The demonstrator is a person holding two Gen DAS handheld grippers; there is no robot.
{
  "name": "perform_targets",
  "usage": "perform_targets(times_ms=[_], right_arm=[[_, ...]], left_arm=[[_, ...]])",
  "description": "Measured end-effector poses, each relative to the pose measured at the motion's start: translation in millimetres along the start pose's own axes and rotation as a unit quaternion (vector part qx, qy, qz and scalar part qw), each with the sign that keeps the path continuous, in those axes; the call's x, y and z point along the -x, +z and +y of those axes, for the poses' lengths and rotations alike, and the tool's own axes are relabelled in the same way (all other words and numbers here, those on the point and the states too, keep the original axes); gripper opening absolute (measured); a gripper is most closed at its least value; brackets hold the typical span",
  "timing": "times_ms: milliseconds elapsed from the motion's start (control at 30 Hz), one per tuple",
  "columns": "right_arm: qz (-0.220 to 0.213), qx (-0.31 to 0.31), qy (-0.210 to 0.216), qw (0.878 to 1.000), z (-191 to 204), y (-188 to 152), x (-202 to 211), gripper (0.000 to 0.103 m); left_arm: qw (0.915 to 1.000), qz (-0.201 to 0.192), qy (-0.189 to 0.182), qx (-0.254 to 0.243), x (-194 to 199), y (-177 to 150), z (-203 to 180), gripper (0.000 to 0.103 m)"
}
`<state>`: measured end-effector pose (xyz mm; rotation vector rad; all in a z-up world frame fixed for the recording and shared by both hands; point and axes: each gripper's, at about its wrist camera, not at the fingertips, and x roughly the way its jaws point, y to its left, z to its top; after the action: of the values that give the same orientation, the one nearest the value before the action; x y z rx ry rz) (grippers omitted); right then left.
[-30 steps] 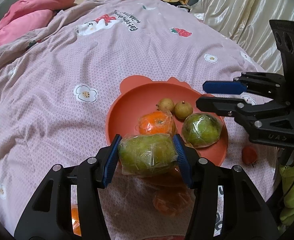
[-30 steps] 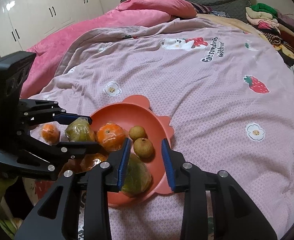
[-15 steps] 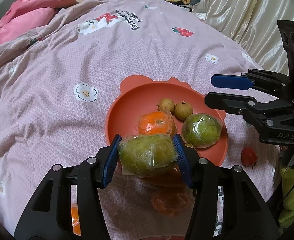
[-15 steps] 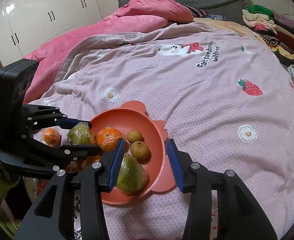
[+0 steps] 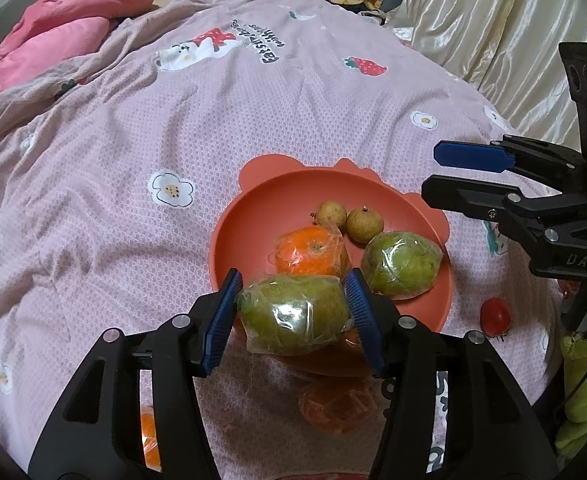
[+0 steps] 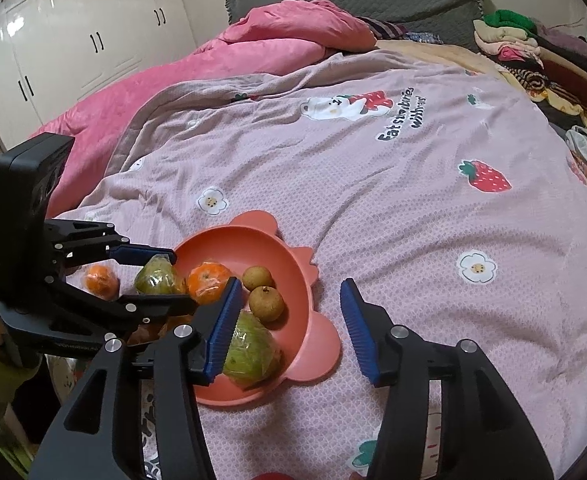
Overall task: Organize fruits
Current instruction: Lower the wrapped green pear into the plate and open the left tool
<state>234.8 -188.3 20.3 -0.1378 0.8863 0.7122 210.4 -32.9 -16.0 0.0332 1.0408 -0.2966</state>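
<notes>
My left gripper (image 5: 294,292) is shut on a green fruit in clear wrap (image 5: 293,314), which hangs over the near rim of the orange bowl (image 5: 229,216). In the bowl lie a second wrapped green fruit (image 5: 401,264), a wrapped orange (image 5: 309,250) and two small brown fruits (image 5: 331,214). My right gripper (image 6: 290,292) hovers over the bowl's right edge (image 6: 317,364). Its jaws are opening and nothing is between them. The green fruit in the bowl (image 6: 253,350) lies below its left finger. The right gripper (image 5: 433,172) also shows to the bowl's right in the left wrist view.
On the pink printed bedspread lie a cherry tomato (image 5: 495,316), a wrapped orange (image 5: 335,404) just in front of the bowl and another orange (image 6: 101,280) at its left. A pink duvet (image 6: 253,52) and piled clothes (image 6: 533,52) lie at the far end.
The right gripper's jaws have spread wider and drawn back from the green fruit lying in the bowl. The left gripper and its fruit have stayed in place.
</notes>
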Motion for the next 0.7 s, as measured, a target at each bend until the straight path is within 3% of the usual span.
perform_targets(times_ms=[700], right_arm=[[-0.012,-0.005,-0.012,1.0,-3.8,-0.2,7.5,0.07]], left_arm=[[0.9996,-0.019,0.012,0.017,17.8,4.9,0.0,0.065]])
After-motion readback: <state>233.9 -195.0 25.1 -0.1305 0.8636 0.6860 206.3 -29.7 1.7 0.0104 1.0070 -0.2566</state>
